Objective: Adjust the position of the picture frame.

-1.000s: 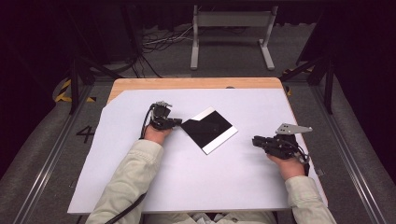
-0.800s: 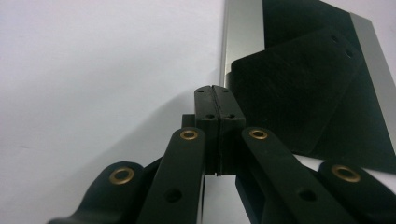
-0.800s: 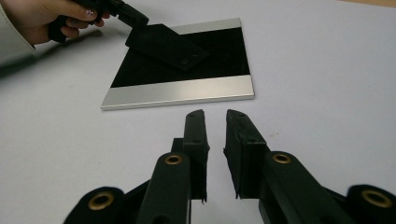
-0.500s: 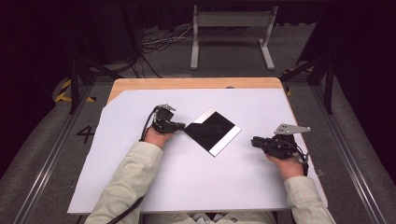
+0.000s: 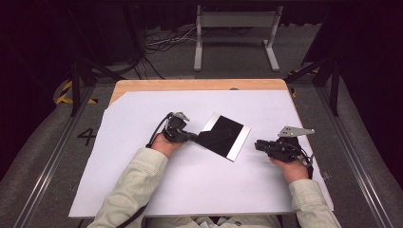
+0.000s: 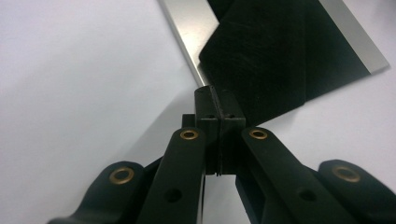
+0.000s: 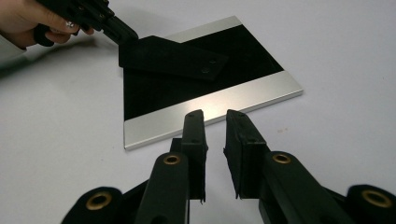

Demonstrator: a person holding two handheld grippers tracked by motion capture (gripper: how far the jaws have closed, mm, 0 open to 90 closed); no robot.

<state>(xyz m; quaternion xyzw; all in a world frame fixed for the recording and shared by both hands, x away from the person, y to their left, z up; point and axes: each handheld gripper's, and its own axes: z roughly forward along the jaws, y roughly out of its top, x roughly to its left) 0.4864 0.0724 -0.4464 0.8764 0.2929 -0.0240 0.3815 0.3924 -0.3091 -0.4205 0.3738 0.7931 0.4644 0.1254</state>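
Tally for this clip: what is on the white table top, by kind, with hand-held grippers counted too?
Hand-held grippers: 2, left hand-held gripper and right hand-held gripper
Black plate with silver edges: 1
Black flap held over the plate by the left hand-held gripper: 1
Total: 4

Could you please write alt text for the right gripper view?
A black cloth lies on a black plate with silver edges on a white table, its corner pinched by the left gripper. The right gripper, slightly open, hovers nearby.
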